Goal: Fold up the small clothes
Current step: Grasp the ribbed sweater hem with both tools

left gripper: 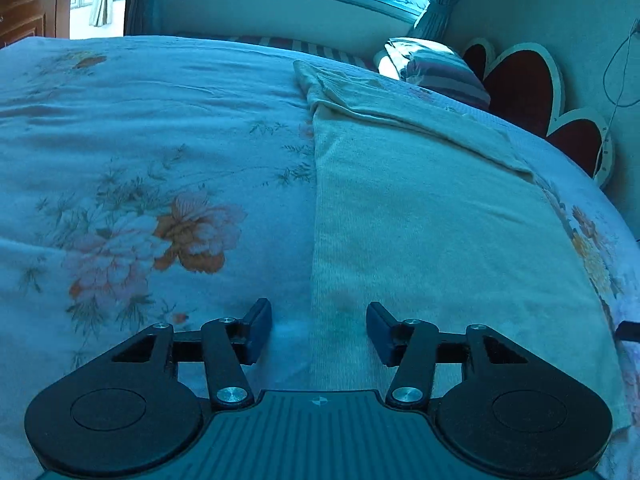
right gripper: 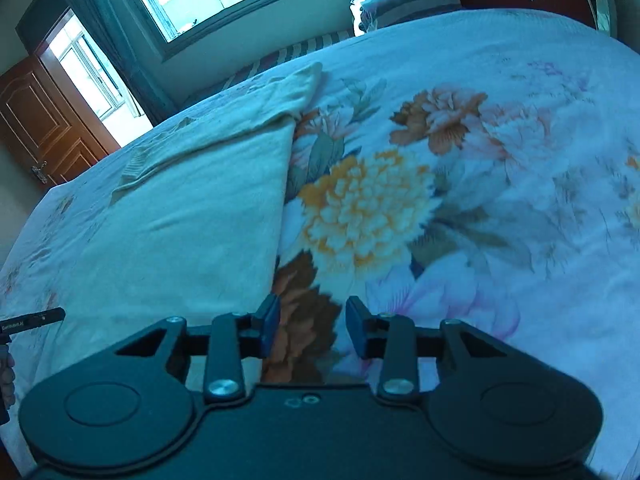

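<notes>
pale cream knit garment (left gripper: pixel 420 216), folded lengthwise, flat on the bed, sleeve across its far end

Bed with floral cover and folded garment.
The bed (left gripper: pixel 140 128) is spread with a pale cover printed with large orange, yellow and pink flowers. A cream knitted garment (left gripper: pixel 420 220) lies flat on it, its sleeve folded across the top. A striped pillow (left gripper: pixel 440 68) rests by the headboard.
</notes>
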`<state>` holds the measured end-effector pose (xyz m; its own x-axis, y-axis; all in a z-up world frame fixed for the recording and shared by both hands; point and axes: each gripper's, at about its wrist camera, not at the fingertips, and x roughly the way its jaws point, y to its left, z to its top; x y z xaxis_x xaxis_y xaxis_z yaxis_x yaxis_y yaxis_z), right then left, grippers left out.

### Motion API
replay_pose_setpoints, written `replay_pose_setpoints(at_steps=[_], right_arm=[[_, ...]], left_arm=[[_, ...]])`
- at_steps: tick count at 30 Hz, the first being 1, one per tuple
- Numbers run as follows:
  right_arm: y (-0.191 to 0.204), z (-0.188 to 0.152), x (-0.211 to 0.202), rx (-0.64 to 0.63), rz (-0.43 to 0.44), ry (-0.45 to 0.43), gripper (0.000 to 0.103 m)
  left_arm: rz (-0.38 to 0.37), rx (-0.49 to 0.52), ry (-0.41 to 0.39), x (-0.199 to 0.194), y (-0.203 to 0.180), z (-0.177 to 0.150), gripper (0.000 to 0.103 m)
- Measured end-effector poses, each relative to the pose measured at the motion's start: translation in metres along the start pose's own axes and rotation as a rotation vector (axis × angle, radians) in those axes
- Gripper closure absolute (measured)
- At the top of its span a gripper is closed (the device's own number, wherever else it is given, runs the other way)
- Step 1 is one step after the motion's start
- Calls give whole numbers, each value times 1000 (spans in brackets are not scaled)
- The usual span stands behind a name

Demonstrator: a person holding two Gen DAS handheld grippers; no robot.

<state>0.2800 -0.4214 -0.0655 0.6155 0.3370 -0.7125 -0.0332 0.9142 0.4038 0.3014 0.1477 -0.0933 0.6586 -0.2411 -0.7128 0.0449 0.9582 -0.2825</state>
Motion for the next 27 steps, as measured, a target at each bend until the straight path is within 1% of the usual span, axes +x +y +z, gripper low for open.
replay_pose_setpoints(at_steps=[1, 3, 5, 6, 8, 11, 13, 14, 15, 16, 17, 18, 20, 22, 24, 25, 27], right_arm=[[2, -16, -6, 28, 25, 17, 68], [6, -42, -13, 79, 54, 41, 68], [6, -59, -22, 153, 105, 44, 68], [7, -65, -25, 177, 122, 46, 68], [10, -78, -30, 205, 138, 46, 68], [11, -90, -30, 242, 174, 50, 68], [7, -95, -27, 295, 211, 45, 68], [5, -96, -26, 323, 233, 43, 68], [2, -98, -24, 356, 256, 39, 68], [1, -98, -23, 371, 264, 36, 68], [-1, -98, -21, 385, 270, 31, 69], [-3, -98, -19, 404, 280, 27, 69], [-7, -96, -16, 436, 294, 25, 70], [-7, -94, -15, 436, 310, 24, 70], [-7, -93, -11, 434, 324, 37, 74], [-7, -92, -8, 435, 329, 42, 79], [-5, -91, -3, 423, 330, 49, 84]], left_arm=[[-42, -12, 11, -7, 4, -8, 51], [-89, -10, 39, -19, 9, -23, 51], [-124, 5, 60, -30, 11, -39, 51], [-141, -3, 64, -36, 13, -46, 51], [-197, -52, 70, -43, 20, -58, 51], [-323, -195, 95, -43, 34, -70, 51], [-378, -281, 87, -38, 43, -80, 51], [-392, -311, 82, -36, 47, -81, 55], [-406, -352, 82, -32, 53, -84, 67], [-424, -404, 87, -28, 61, -88, 75], [-430, -433, 93, -24, 66, -90, 79], [-435, -457, 98, -19, 70, -94, 87], [-454, -467, 100, -14, 72, -97, 88], [-465, -463, 101, -10, 71, -97, 88], [-477, -457, 87, -6, 67, -97, 88], [-478, -454, 84, -3, 65, -97, 88], [-466, -432, 77, 1, 59, -96, 88]])
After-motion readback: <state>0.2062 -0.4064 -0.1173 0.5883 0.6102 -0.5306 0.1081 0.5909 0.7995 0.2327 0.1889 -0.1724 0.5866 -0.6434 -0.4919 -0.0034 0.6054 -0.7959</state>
